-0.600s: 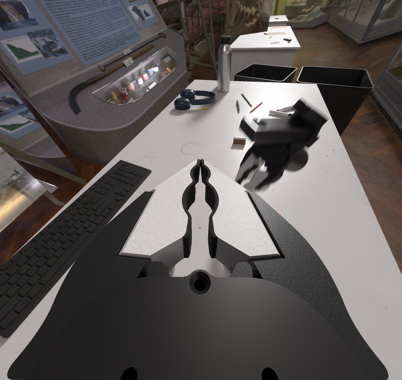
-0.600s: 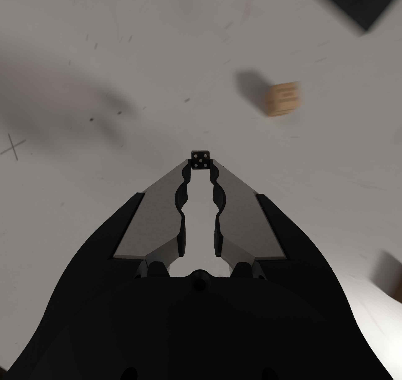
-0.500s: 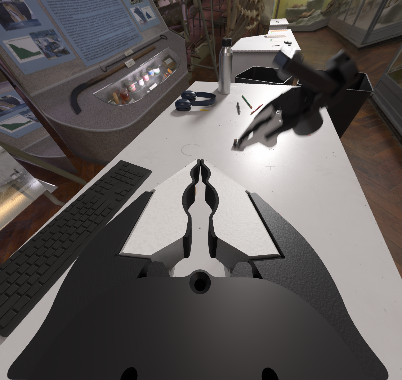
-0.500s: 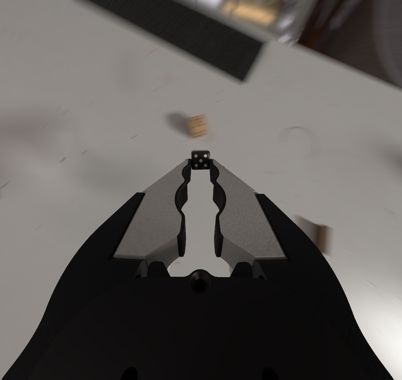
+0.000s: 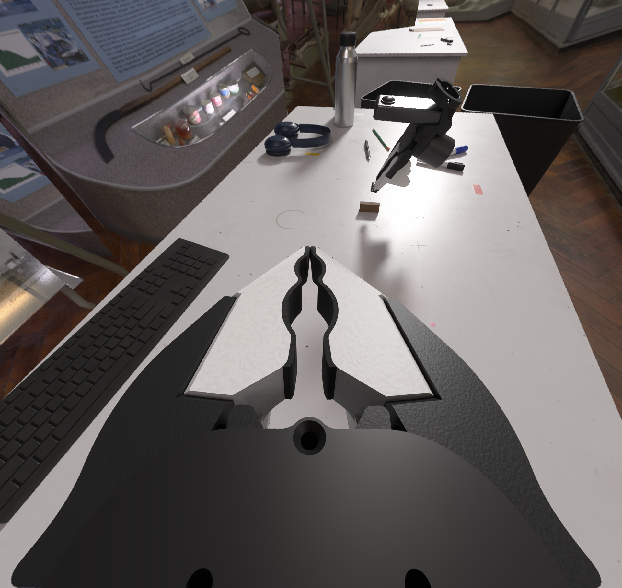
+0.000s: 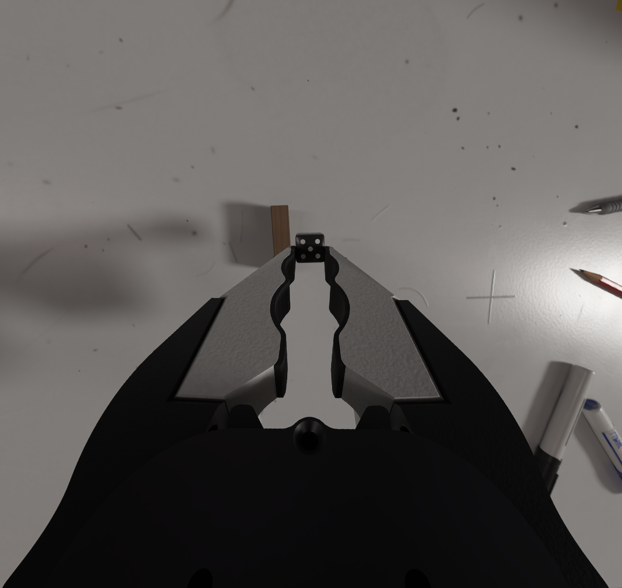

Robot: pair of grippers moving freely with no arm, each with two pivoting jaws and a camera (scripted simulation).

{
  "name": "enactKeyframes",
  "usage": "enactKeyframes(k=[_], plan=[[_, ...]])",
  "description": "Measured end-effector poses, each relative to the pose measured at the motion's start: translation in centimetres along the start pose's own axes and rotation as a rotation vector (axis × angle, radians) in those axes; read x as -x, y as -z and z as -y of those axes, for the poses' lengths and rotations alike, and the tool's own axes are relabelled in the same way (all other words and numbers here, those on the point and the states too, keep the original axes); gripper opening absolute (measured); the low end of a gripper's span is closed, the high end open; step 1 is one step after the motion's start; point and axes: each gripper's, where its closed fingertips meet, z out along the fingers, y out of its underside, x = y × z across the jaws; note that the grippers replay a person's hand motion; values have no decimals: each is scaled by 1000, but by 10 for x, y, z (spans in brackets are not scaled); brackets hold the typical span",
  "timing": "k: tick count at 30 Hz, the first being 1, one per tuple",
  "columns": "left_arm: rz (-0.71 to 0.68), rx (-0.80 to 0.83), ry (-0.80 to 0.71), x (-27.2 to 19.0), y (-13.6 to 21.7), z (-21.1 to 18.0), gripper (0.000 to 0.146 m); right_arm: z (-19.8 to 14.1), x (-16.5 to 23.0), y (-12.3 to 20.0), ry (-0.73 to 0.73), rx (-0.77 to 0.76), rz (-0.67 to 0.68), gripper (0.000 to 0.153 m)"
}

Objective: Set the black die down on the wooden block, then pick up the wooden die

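My right gripper is shut on the black die, which sits between its fingertips with white pips facing the camera. It points down at the white table. The wooden block lies just past the tips, slightly to the left. In the left wrist view the right gripper hangs tilted, a little above and beyond the block. My left gripper is shut and empty, low over the near table. The wooden die is not in view.
A black keyboard lies at the near left. Headphones, a metal bottle, a pen and a pencil are at the back. Two black bins stand behind the table. Markers and a red pencil lie right of the right gripper.
The right gripper has swung fast across the table with the black die and now hangs still by the wooden block. The left gripper has not moved.
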Motion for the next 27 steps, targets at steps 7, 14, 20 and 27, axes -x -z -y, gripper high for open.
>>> enactKeyframes(k=[7,14,20,27], plan=[[-9,40,-19,-4,-9,-6,0,0,8,-15,54,57,-2,16],[-12,64,-33,-7,-9,-8,0,18,17,1,54,11,-12,31],[6,36,-19,-1,-4,-4,0,119,80,106,193,-454,-133,33],[25,15,-3,5,8,-3,0,146,263,57,449,-439,468,43]])
